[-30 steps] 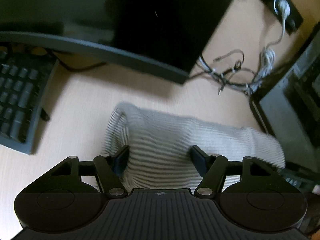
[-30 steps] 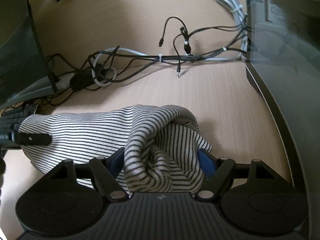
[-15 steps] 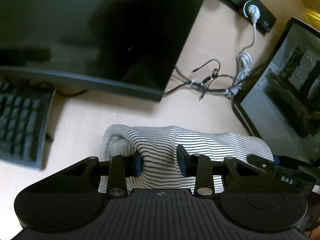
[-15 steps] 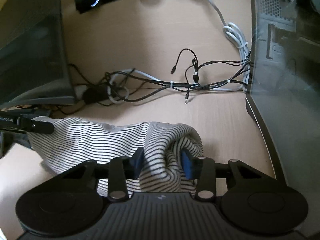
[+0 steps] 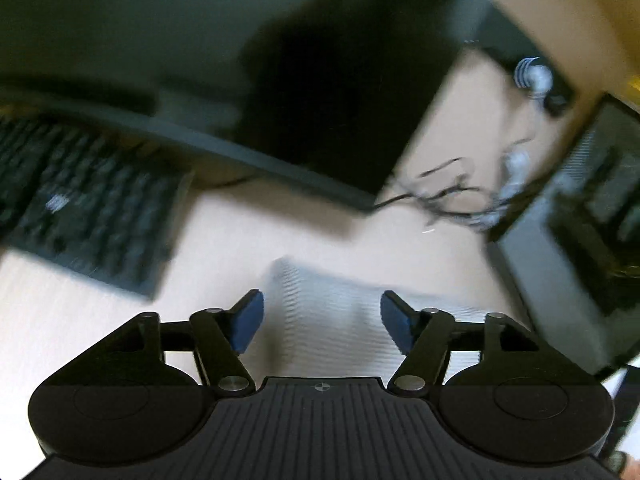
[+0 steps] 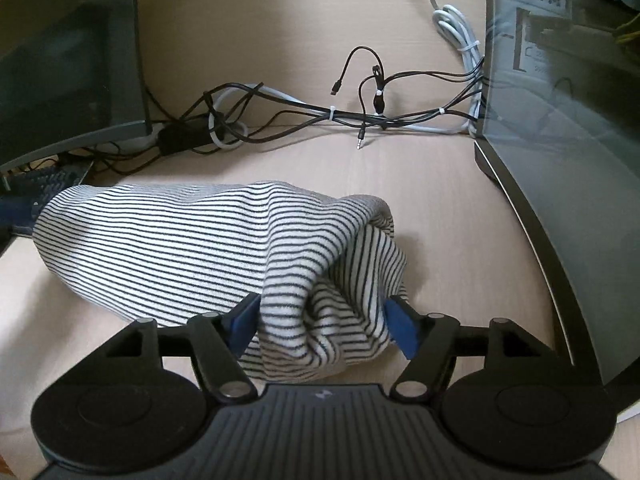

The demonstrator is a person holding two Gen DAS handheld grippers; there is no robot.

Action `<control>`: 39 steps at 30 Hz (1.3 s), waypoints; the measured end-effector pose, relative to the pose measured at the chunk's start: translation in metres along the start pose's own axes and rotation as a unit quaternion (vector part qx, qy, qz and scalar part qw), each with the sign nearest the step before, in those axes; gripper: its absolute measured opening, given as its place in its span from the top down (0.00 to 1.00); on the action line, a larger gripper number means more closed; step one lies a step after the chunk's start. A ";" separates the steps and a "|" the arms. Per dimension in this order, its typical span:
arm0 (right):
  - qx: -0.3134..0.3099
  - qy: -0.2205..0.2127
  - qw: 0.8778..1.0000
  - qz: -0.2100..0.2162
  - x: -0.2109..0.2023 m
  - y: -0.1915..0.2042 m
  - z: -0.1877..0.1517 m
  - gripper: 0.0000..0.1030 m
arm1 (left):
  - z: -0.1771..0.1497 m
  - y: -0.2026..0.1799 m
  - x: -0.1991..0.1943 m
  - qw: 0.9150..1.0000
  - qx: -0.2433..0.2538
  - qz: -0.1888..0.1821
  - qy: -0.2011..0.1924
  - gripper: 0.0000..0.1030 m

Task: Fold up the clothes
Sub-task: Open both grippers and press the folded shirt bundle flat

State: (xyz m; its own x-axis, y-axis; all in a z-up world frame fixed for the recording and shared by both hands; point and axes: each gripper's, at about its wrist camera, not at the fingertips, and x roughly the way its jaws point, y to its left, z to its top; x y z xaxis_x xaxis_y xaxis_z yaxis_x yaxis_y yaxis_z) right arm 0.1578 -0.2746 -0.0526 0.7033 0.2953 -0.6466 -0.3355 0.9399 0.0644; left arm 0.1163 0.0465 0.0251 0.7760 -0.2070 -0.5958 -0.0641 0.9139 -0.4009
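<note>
A black-and-white striped knit garment (image 6: 192, 248) lies bunched on the pale wooden desk (image 6: 420, 176). My right gripper (image 6: 322, 326) is open, its blue pads on either side of the garment's rolled right end without squeezing it. In the blurred left wrist view the garment (image 5: 320, 312) lies on the desk below my left gripper (image 5: 322, 318), which is open with nothing between its pads.
A dark monitor (image 5: 240, 60) and a keyboard (image 5: 92, 208) stand at the left. A tangle of cables (image 6: 320, 112) lies at the back of the desk. A computer case with a glass panel (image 6: 560, 140) stands at the right.
Both grippers were shut on the garment half a second ago and have opened. The left gripper is moving fast and has lifted off the cloth; its view is blurred.
</note>
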 end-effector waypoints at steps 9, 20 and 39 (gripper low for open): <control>-0.019 -0.041 0.998 -0.053 -0.024 -0.002 0.016 0.00 | -0.029 -0.026 0.069 0.993 0.094 0.023 0.068 0.13; 0.023 -0.058 0.995 0.073 -0.016 0.028 0.032 0.00 | -0.029 -0.026 0.062 0.993 0.091 0.026 0.071 0.09; -0.032 -0.007 0.999 0.034 0.025 0.030 0.033 0.00 | -0.039 -0.037 0.095 0.989 0.136 0.038 0.041 0.00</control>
State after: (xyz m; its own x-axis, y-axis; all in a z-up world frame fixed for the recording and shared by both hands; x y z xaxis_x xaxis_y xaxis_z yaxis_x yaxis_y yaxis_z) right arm 0.1861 -0.2338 -0.0412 0.6861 0.3611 -0.6316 -0.4220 0.9047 0.0589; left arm 0.1682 -0.0206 -0.0438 0.7211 -0.1510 -0.6761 0.0593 0.9858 -0.1569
